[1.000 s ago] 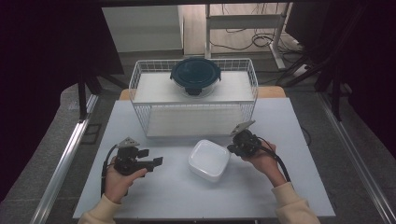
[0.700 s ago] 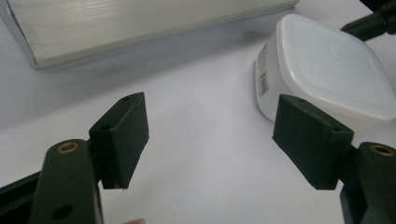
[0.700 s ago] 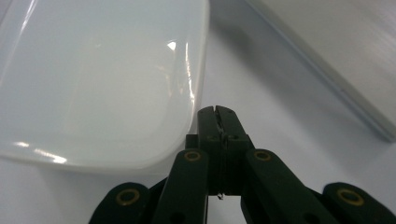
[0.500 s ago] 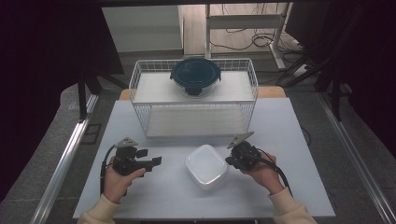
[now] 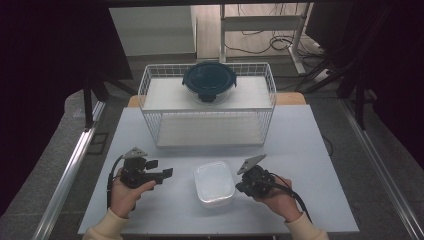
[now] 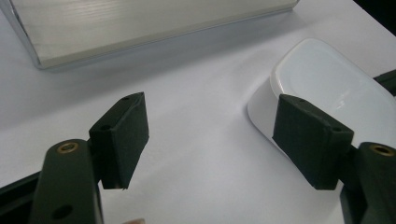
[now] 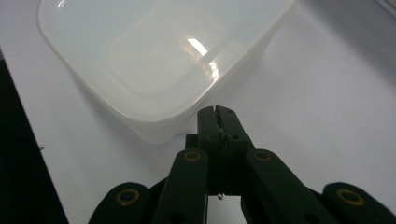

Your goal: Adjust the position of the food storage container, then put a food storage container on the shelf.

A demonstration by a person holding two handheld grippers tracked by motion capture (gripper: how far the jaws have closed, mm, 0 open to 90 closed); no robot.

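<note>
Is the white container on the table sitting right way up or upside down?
Upside down, it seems: the white container shows a closed flat base on top in the right gripper view, its walls flaring toward the table.

Translucent white plastic container [image 5: 214,183] on a plain white table [image 5: 310,150], white wire rack [image 5: 207,107] behind it, dark teal lid on the round glass container [image 5: 209,81]. Both grippers [image 5: 165,173] [image 5: 241,187] are black.
</note>
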